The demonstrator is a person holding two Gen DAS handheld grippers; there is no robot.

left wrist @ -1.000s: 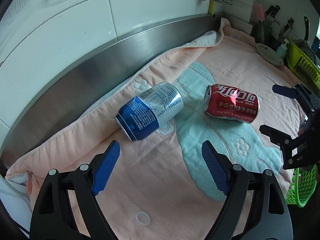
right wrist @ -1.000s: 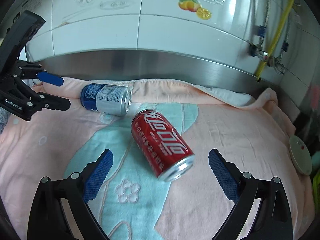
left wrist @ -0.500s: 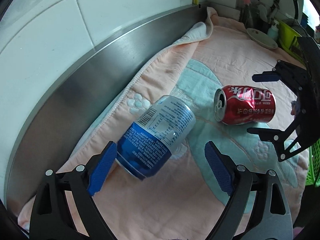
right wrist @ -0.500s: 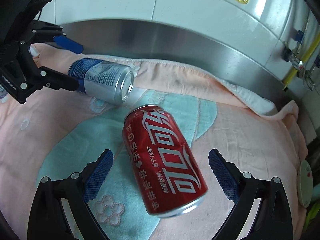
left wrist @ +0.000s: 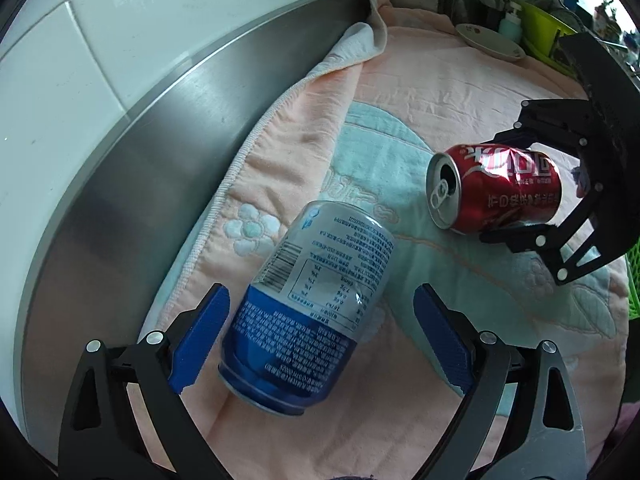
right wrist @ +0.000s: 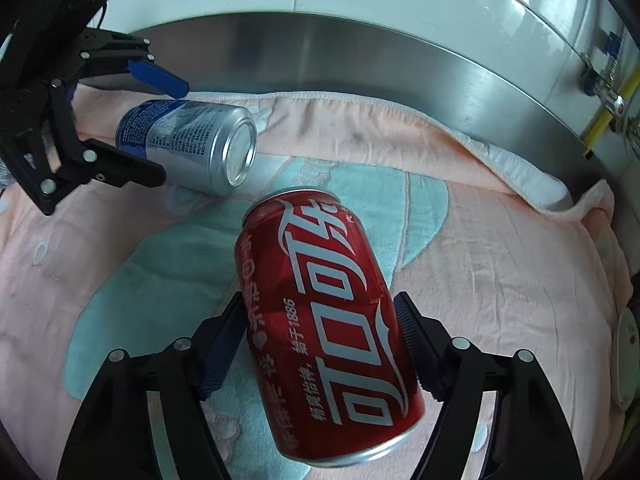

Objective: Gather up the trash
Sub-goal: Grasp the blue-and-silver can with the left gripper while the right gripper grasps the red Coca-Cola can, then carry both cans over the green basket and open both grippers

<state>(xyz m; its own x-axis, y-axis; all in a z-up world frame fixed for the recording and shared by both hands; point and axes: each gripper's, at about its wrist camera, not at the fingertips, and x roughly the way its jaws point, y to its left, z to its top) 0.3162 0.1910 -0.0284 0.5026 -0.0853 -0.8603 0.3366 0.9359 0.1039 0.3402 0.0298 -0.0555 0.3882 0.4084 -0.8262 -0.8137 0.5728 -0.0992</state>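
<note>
The left gripper (left wrist: 320, 336), opening, straddles the blue-and-silver aluminium can (left wrist: 308, 320) untouched. Only the right wrist view shows the right gripper (right wrist: 320, 344) closing, pads against the dented red cola can (right wrist: 328, 320).

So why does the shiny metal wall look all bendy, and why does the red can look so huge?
Left wrist view: the fisheye lens bows the straight stainless steel backsplash into a curve, and window light puts pale glare on it. Right wrist view: the dented red aluminium cola can lies right under the lens, so it looks swollen; the blue and silver drink can farther off looks small, and the picture's corners go black.
</note>
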